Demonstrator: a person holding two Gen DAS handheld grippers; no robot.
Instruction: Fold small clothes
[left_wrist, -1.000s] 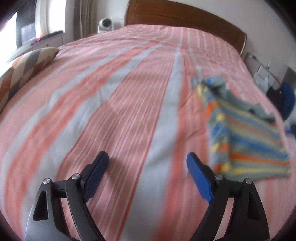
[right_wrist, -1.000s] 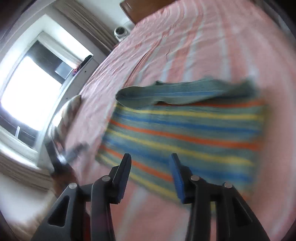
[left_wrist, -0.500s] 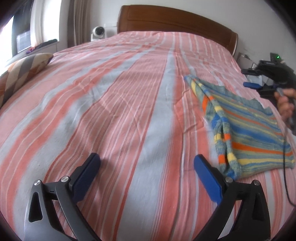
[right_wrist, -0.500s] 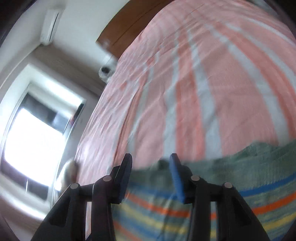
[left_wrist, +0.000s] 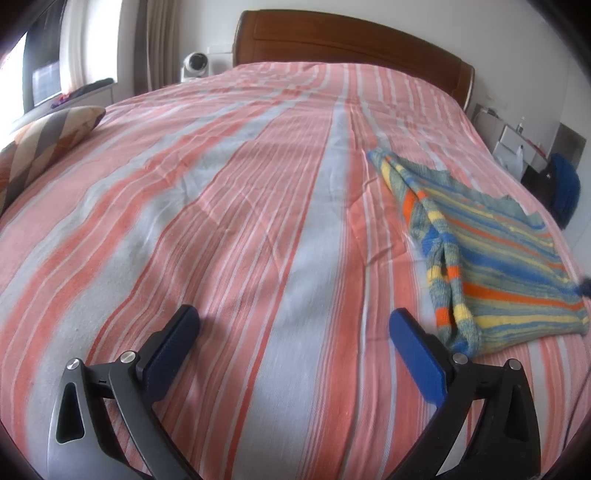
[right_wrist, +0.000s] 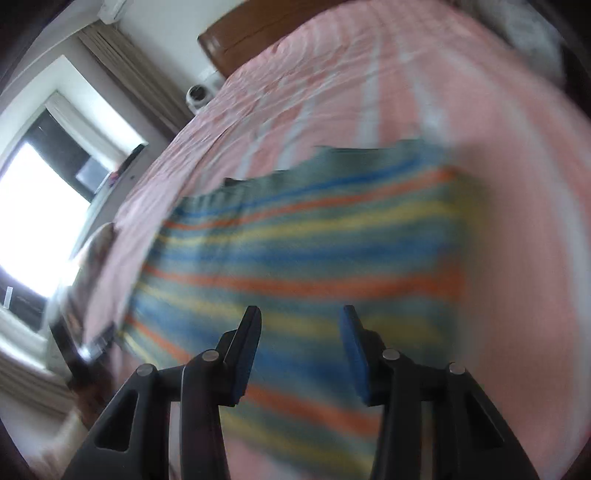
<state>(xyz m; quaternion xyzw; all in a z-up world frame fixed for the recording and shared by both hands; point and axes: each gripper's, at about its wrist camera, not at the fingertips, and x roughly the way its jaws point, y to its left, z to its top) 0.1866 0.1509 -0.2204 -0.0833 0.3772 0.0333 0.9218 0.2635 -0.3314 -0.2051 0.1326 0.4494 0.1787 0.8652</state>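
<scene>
A brown-and-grey patterned cushion (left_wrist: 44, 144) lies at the left edge of the pink-and-grey striped bedspread (left_wrist: 236, 206). The left gripper (left_wrist: 291, 325) hovers wide open over bare cover. To its right lies the folded blue, yellow and orange striped knit garment (left_wrist: 491, 258). The right gripper (right_wrist: 301, 314), partly open and empty, hangs above that garment.

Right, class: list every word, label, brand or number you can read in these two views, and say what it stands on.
None can be read.
The striped knit garment shows no tag or print.
The bedspread has stripes only.
Items on the bedside shelf are too small to read.
The right wrist view is blurred.
</scene>
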